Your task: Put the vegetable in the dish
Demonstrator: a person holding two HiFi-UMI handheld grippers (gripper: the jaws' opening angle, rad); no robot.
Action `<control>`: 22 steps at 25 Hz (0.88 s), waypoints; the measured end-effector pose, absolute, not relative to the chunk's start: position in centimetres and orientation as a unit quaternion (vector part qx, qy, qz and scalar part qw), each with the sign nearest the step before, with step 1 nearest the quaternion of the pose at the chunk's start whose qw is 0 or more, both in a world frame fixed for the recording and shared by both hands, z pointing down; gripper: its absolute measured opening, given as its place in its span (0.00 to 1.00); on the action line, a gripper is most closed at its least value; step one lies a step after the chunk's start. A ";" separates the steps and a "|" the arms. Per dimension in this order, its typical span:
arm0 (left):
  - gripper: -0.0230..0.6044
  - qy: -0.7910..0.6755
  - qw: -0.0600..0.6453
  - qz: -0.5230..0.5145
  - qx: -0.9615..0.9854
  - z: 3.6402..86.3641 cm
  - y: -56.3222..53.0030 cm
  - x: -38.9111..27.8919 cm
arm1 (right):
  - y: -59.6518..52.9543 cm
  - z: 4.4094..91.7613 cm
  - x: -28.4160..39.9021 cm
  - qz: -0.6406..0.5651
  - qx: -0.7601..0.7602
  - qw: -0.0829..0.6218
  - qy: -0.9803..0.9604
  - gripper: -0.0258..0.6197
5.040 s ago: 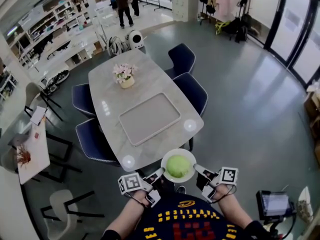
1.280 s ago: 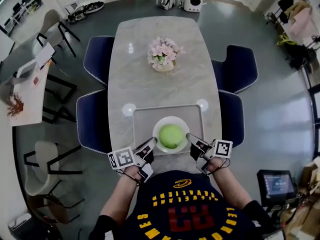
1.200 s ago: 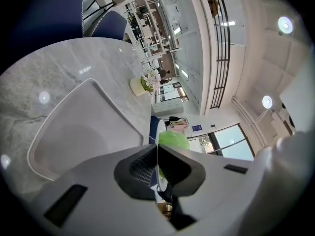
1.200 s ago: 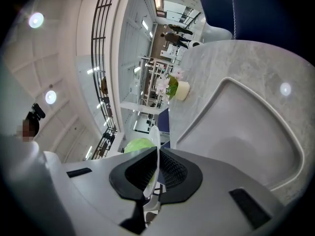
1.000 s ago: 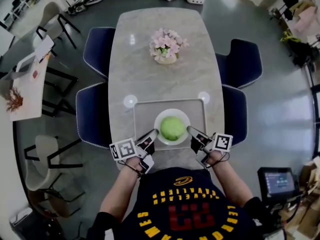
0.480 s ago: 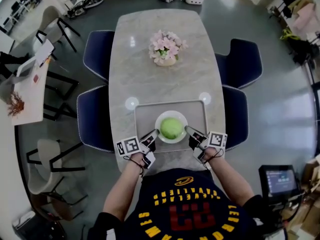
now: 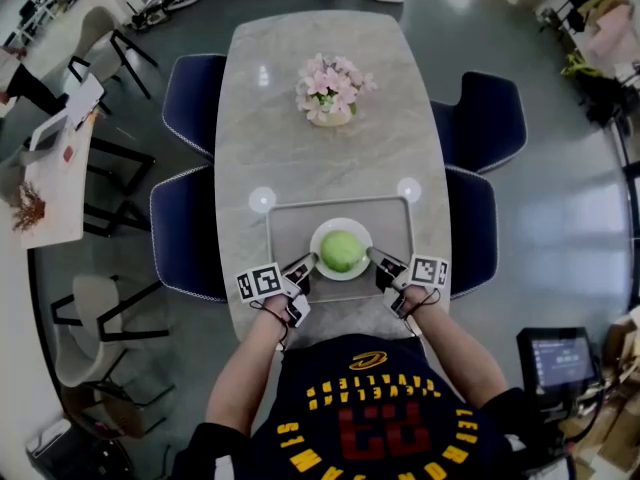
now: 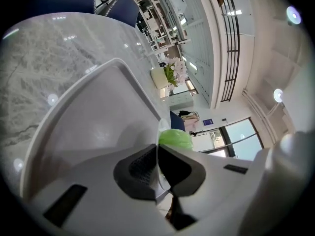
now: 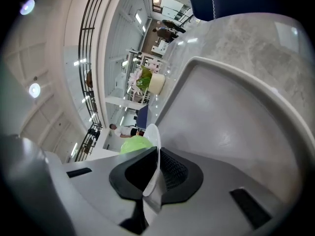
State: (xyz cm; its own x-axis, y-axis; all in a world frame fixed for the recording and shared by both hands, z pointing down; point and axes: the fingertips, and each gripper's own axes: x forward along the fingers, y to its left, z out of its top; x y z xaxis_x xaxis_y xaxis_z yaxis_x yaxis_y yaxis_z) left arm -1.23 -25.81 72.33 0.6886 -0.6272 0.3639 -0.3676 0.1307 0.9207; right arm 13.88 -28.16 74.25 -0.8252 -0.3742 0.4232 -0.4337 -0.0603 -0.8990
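As it sits at the centre of the white dish [image 7: 320,236], the green vegetable [image 7: 342,251] lies between the two grippers, clear of all fingers. The left gripper [image 7: 304,264] fingers [image 8: 140,171] are clamped on the dish's left rim. The right gripper [image 7: 374,258] fingers [image 9: 172,173] are clamped on its right rim. The dish is over the grey tray [image 7: 290,230] on the marble bench [image 7: 300,138]; contact with the tray is unclear.

Looking like an open-plan office: marble table [image 7: 300,163] sitting among blue chairs [image 7: 188,96], monitor [image 7: 555,360] glowing nearby.
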 end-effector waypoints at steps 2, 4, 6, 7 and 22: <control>0.06 -0.382 0.650 -0.089 0.651 72.9 -25.8 -1.2 | -28.2 74.5 13.6 0.662 0.291 0.030 -0.690 0.06; 0.06 -0.383 0.649 -0.076 0.653 73.4 -25.9 -1.1 | -28.2 75.0 13.5 0.658 0.294 0.045 -0.692 0.06; 0.06 -0.384 0.647 -0.063 0.655 73.7 -25.9 -0.9 | -28.0 75.5 13.6 0.658 0.298 0.059 -0.689 0.06; 0.06 -0.384 0.647 -0.057 0.656 73.9 -25.8 -0.9 | -27.9 75.7 13.7 0.659 0.301 0.063 -0.686 0.06; 0.06 -0.407 0.658 -0.001 0.633 75.7 -25.3 -1.1 | -28.1 76.0 13.0 0.635 0.318 0.096 -0.697 0.06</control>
